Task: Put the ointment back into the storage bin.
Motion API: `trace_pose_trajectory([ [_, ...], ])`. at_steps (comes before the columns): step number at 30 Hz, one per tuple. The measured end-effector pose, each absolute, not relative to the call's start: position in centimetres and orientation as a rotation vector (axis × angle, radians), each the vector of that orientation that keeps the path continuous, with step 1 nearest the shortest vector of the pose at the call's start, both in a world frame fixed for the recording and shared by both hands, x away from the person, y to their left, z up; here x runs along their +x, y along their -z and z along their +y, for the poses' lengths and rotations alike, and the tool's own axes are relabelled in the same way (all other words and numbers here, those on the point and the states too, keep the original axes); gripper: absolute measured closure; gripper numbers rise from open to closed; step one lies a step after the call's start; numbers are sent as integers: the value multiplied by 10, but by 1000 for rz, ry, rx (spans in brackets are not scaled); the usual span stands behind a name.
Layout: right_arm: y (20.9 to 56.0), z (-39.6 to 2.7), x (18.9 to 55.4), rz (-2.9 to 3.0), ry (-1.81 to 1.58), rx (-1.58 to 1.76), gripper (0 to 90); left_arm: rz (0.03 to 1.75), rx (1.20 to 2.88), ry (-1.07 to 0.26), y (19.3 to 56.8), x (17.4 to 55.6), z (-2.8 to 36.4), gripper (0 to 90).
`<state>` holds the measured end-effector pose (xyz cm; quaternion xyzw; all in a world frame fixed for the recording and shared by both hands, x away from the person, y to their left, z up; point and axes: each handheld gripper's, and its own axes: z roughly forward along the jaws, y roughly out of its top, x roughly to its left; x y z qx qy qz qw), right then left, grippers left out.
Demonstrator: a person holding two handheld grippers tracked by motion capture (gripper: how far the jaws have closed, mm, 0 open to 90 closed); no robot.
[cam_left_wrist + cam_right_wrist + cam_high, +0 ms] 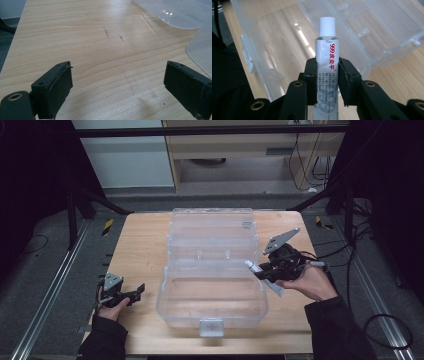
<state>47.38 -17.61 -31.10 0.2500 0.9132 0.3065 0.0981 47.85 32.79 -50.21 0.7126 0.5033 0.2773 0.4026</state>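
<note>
Tube (325, 62) sits clamped upright between the pads of your right gripper (265, 270), cap just over the clear box's (210, 317) near wall, so carry it past that rim and lower before opening, while your left gripper (117, 85) rests wide open, empty, beside the box.

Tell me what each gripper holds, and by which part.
Right gripper clamps the white ointment tube around its middle, cap end pointing out. Left gripper holds nothing.

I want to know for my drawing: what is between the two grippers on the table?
The clear plastic box, lid open, sits between the left gripper and the right gripper, seen in the high view.
</note>
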Motion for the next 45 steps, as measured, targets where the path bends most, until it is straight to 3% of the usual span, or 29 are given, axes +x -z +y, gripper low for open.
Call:
trace_pose_trajectory([
  [16, 323, -137, 479, 2843, -815, 507, 698, 1267, 1808, -697, 502, 479, 328, 81],
  [45, 377, -94, 479, 3024, -558, 205, 698, 1262, 1812, -689, 502, 479, 328, 86],
])
